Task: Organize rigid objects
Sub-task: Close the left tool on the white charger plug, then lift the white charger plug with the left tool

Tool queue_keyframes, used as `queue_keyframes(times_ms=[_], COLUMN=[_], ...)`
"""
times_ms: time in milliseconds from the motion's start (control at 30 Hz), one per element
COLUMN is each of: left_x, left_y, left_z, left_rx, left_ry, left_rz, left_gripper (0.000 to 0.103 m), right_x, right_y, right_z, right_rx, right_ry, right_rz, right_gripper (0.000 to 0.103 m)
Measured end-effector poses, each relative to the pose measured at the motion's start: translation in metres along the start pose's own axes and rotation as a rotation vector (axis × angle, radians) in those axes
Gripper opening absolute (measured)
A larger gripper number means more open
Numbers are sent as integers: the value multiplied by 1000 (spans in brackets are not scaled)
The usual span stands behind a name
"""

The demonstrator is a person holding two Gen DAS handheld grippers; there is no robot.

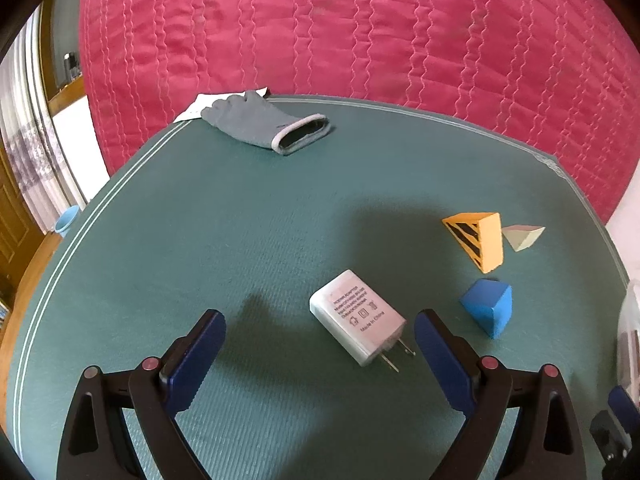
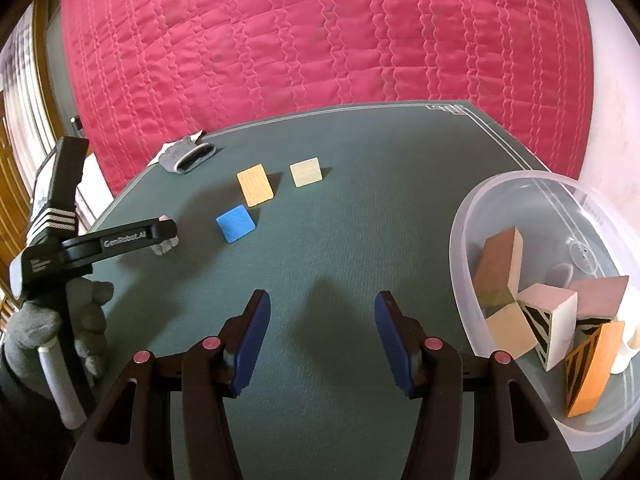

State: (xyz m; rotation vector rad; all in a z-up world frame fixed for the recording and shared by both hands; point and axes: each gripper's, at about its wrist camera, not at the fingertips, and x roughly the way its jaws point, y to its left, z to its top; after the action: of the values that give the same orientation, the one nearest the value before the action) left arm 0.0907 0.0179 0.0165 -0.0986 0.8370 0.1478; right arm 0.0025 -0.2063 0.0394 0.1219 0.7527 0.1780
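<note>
My left gripper (image 1: 320, 340) is open low over the green table mat (image 1: 200, 240). A white power adapter (image 1: 356, 316) lies flat between its fingers, nearer the right one, prongs towards me; the pads do not touch it. To its right rest a blue wedge (image 1: 490, 308), an orange wedge with black stripes (image 1: 478, 240) and a beige wedge (image 1: 522, 236). My right gripper (image 2: 322, 308) stands open over bare mat with nothing between its fingers. In the right wrist view the left gripper (image 2: 166, 236) mostly hides the adapter (image 2: 164, 248).
A clear plastic bowl (image 2: 520, 176) at the right edge holds several wedges. A grey glove (image 1: 268, 122) lies on paper (image 1: 200, 106) at the far left corner. A red quilt (image 1: 360, 40) rises behind the table. A gloved hand (image 2: 60, 320) holds the left gripper.
</note>
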Motion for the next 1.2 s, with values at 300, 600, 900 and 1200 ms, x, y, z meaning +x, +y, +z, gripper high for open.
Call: queue_keyframes(times_ms=[300,600,900,1200], left_x=[11,5,0,-15], left_y=[11,13,19,13], left_z=[4,-1,-2,-3], left_rx=[-60,-43,-63,-51], left_ry=[54,41,39,6], left_rz=[-9,-15,-43,-67], left_gripper=[97,75,54,54], right_x=[0,1,2,4], right_y=[-2,-3,-3,-2], right_z=[0,0,-2,-3], right_rx=[12,18,17,13], right_ry=[8,15,19,23], right_rz=[5,7,2,-9], right_gripper=[56,56,56,56])
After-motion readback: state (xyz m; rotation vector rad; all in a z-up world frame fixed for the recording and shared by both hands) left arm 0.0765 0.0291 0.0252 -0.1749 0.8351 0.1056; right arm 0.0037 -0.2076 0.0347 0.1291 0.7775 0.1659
